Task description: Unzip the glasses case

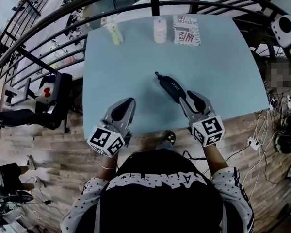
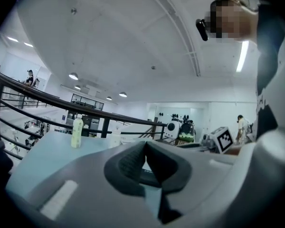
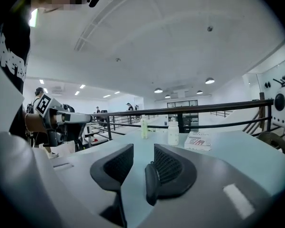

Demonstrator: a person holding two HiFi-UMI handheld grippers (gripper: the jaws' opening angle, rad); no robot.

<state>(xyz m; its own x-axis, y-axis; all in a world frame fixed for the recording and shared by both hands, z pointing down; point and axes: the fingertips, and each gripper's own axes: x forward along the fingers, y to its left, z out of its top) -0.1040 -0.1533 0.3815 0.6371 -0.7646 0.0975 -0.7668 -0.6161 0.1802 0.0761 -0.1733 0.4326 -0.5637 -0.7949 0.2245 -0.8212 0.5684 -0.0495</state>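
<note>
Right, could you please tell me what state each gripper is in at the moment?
Left gripper: jaws closed, nothing between them.
Right gripper: jaws open, the end of the glasses case between them, not clamped.

light: bright, ceiling lamps (image 3: 209, 80) | edges: fisheye-bent, dark | shadows: soft

A lab-like open hall: black railing (image 3: 218, 107), a white robot (image 1: 285, 29), cables (image 1: 260, 125) on wood floor (image 1: 63, 149).
</note>
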